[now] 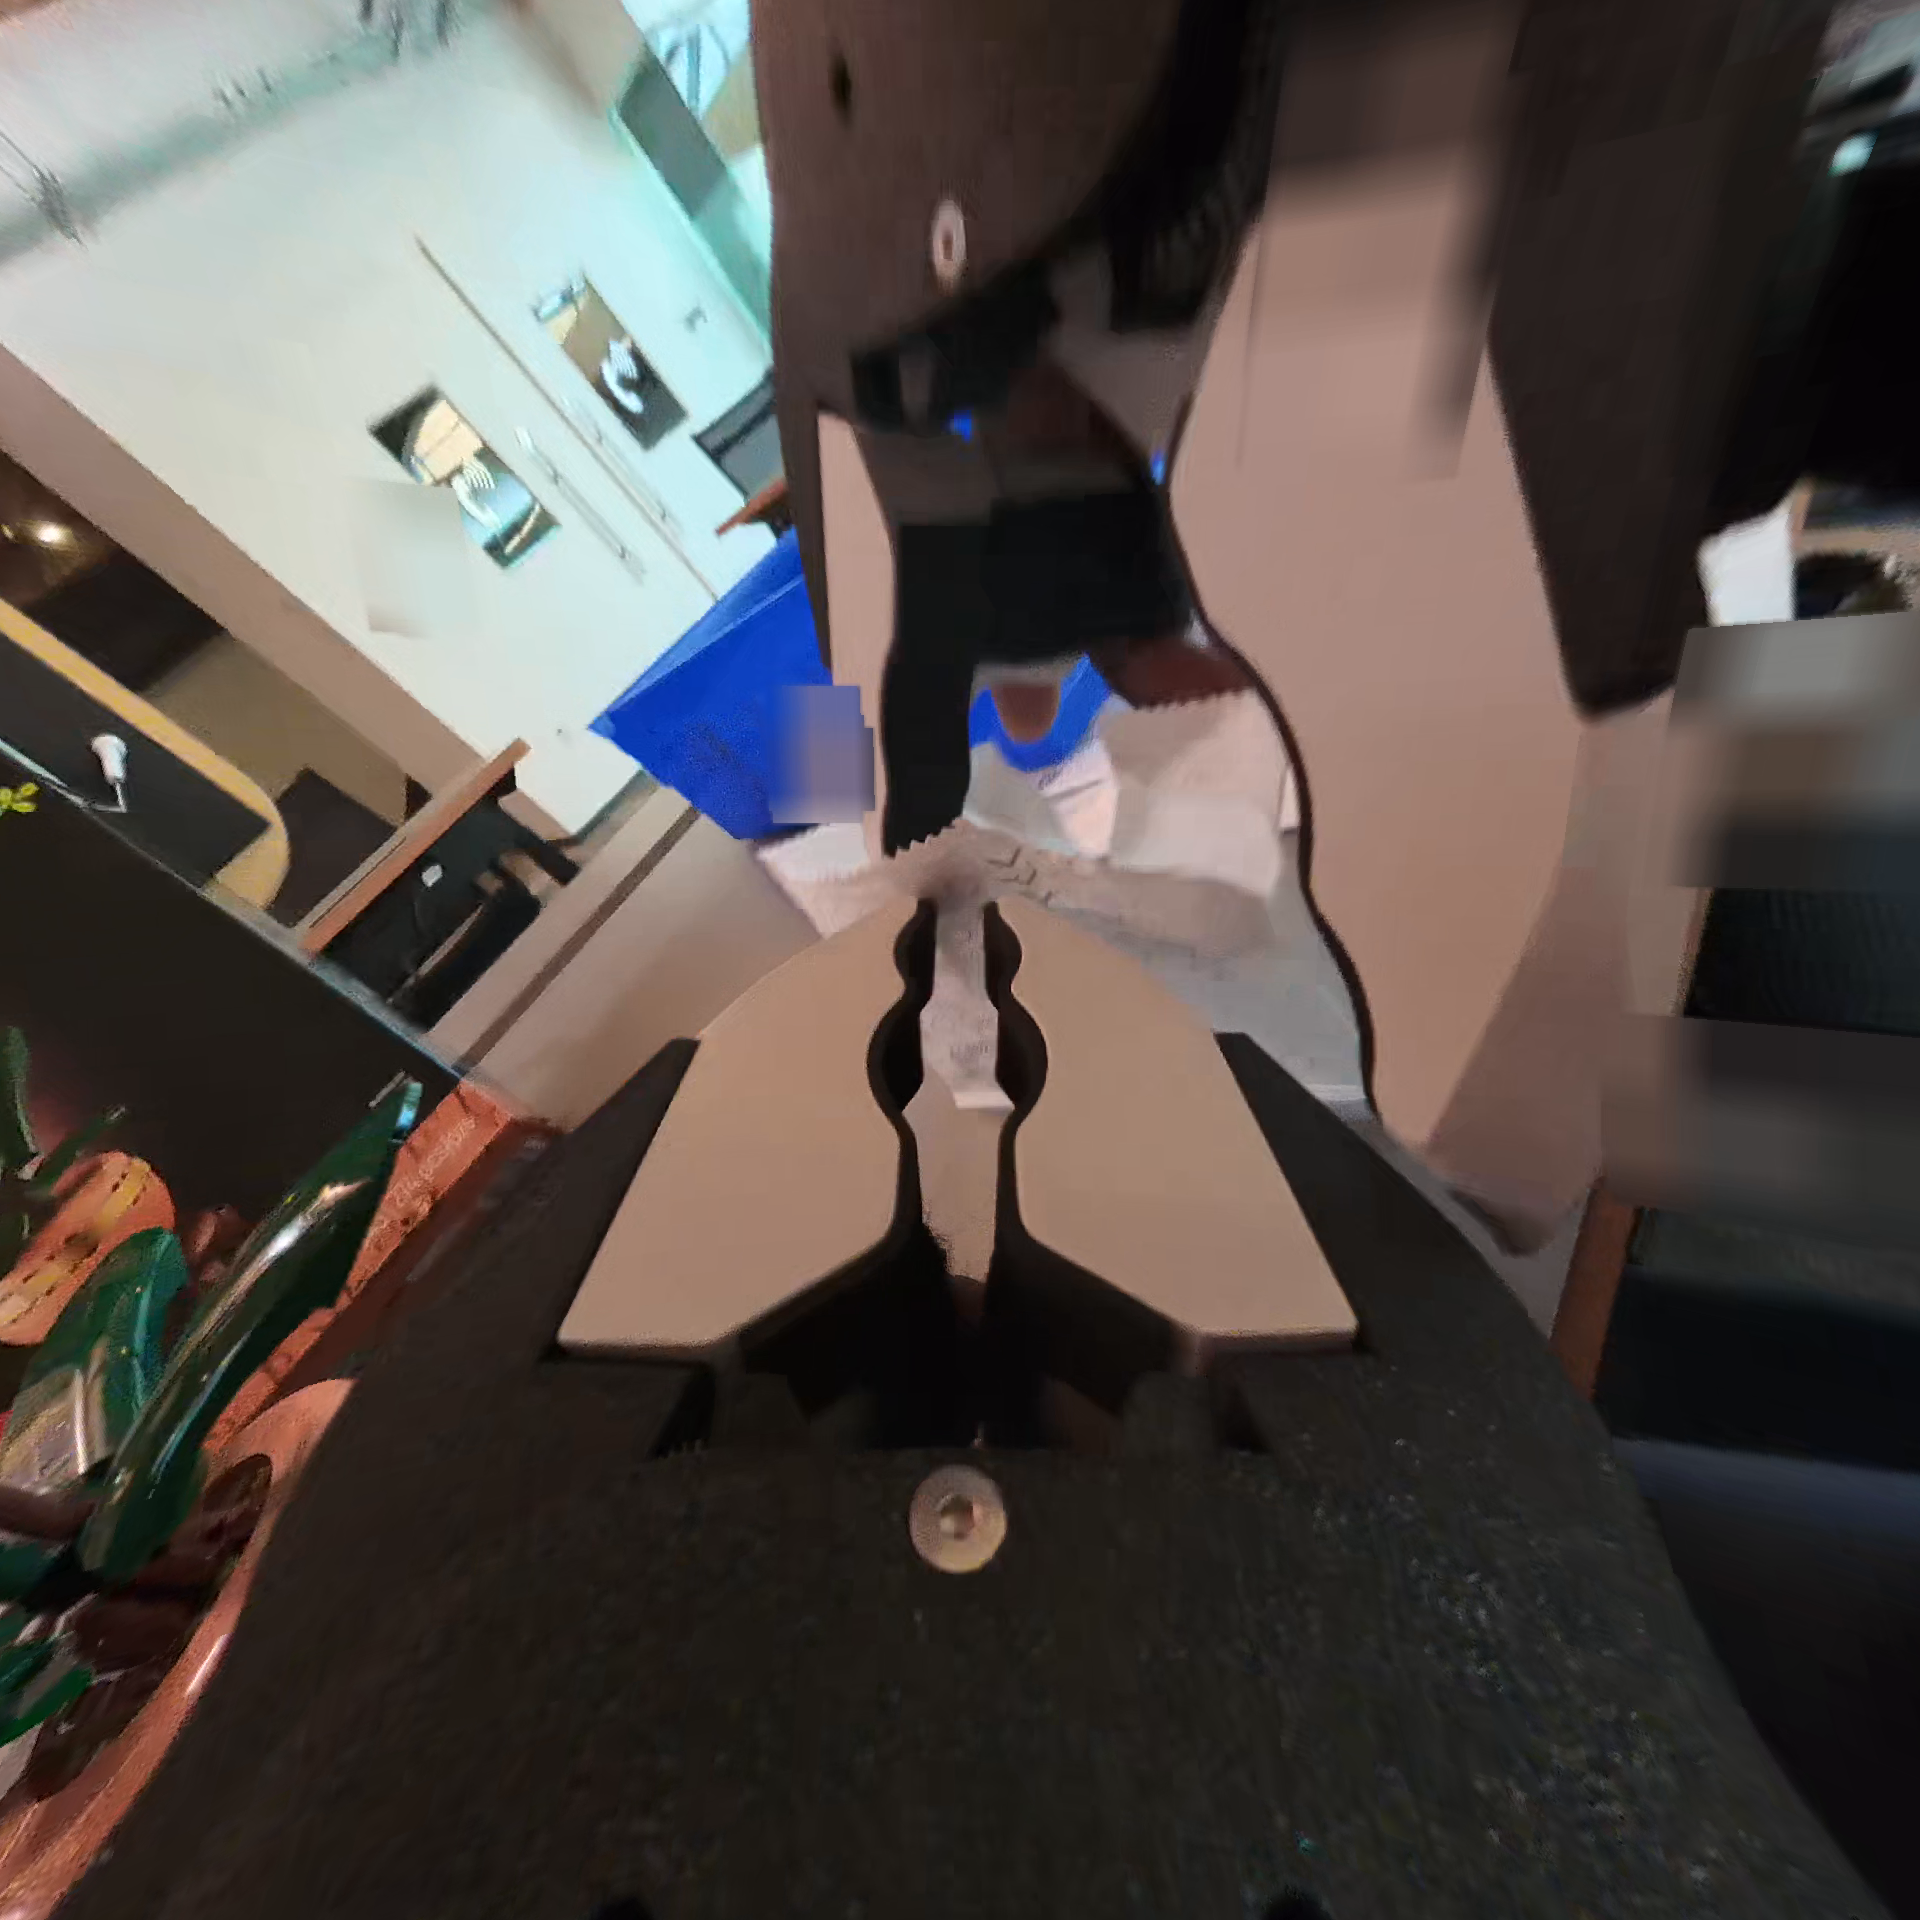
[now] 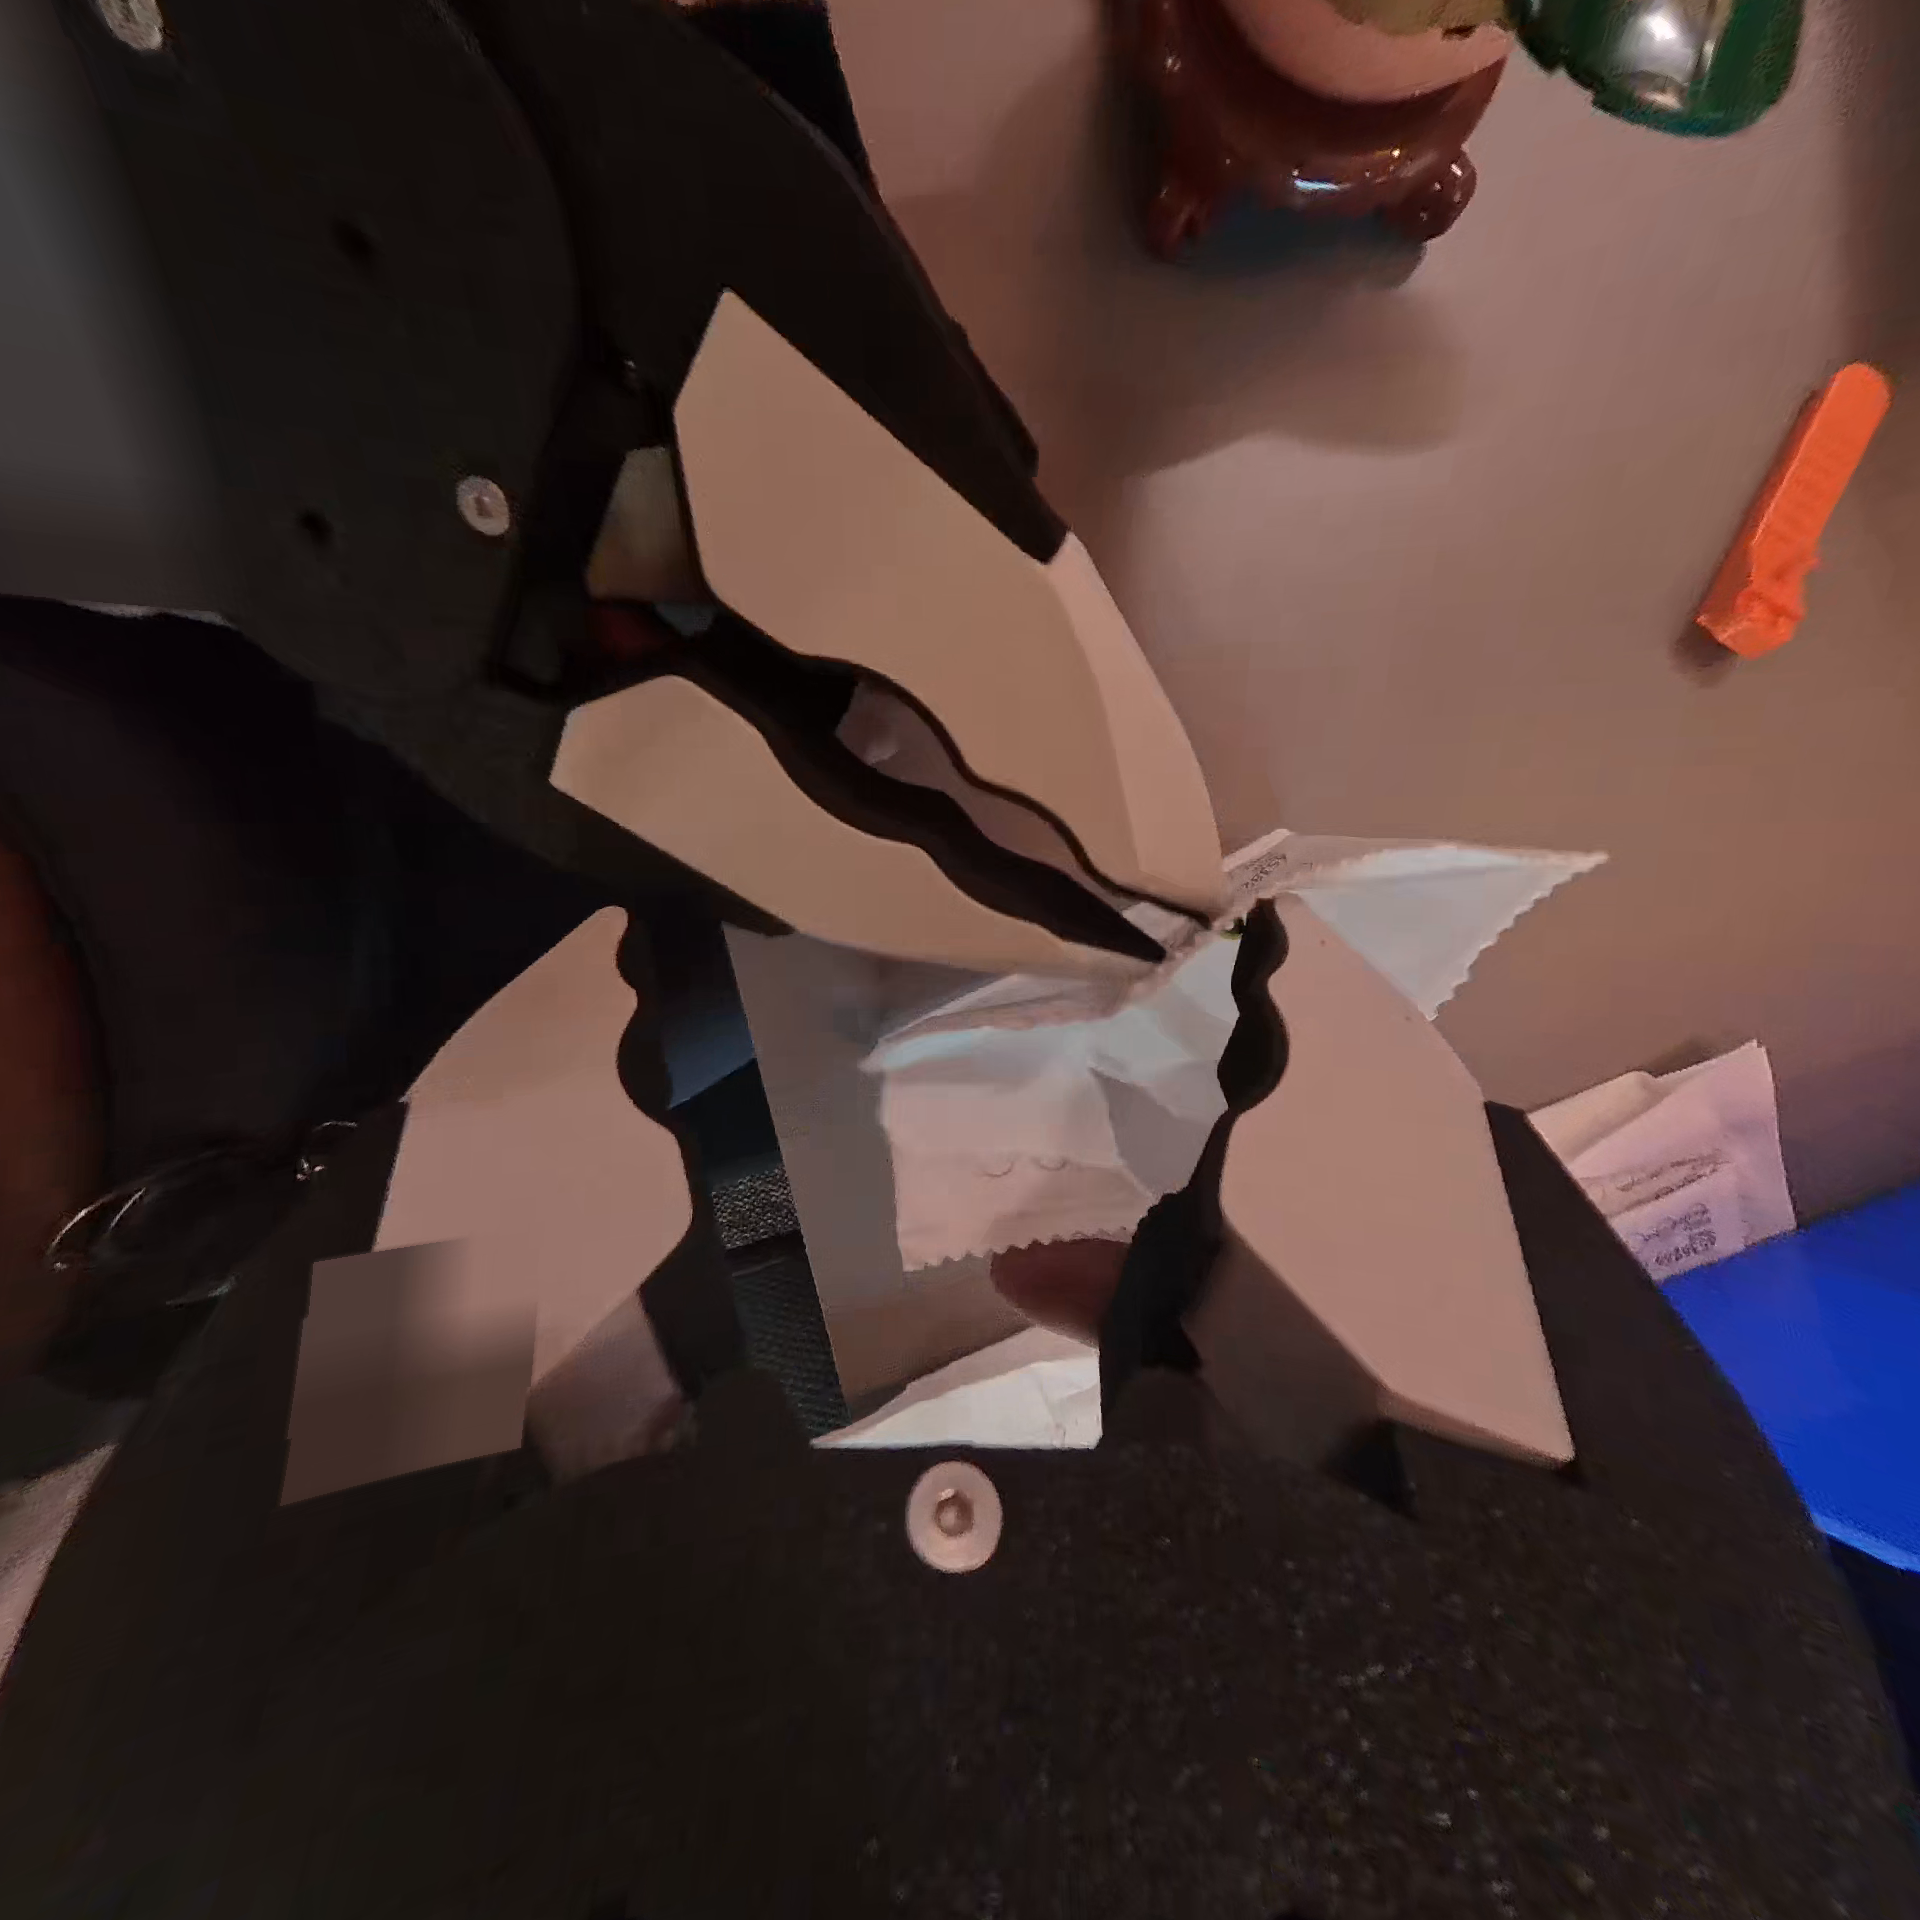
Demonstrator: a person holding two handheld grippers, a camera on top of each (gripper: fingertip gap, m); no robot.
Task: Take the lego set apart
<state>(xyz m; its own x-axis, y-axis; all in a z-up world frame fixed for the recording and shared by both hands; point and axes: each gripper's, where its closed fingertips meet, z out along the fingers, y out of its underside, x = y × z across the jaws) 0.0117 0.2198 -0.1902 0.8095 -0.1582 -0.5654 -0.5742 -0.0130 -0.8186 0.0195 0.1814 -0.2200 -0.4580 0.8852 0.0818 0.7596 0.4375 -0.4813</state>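
Note:
A white paper bag (image 1: 1101, 894) with zigzag edges is pinched at one edge by my left gripper (image 1: 956, 925), which is shut on it. In the right wrist view the left gripper (image 2: 1195, 925) comes in from the upper left, holding the bag (image 2: 1091, 1060) above the table. My right gripper (image 2: 940, 925) is open wide, with the bag between its fingers and close to the right finger (image 2: 1351, 1195). It also shows large and open in the left wrist view (image 1: 1122, 883). The lego plant (image 1: 156, 1351), green leaves in a brown pot, stands at lower left.
The plant's brown pot (image 2: 1340, 156) and a green leaf (image 2: 1662, 73) are at the far table edge. An orange brick separator (image 2: 1797, 509) lies to the right. More white paper bags (image 2: 1662, 1174) lie beside a blue bin (image 2: 1818, 1371), also in the left wrist view (image 1: 717, 727).

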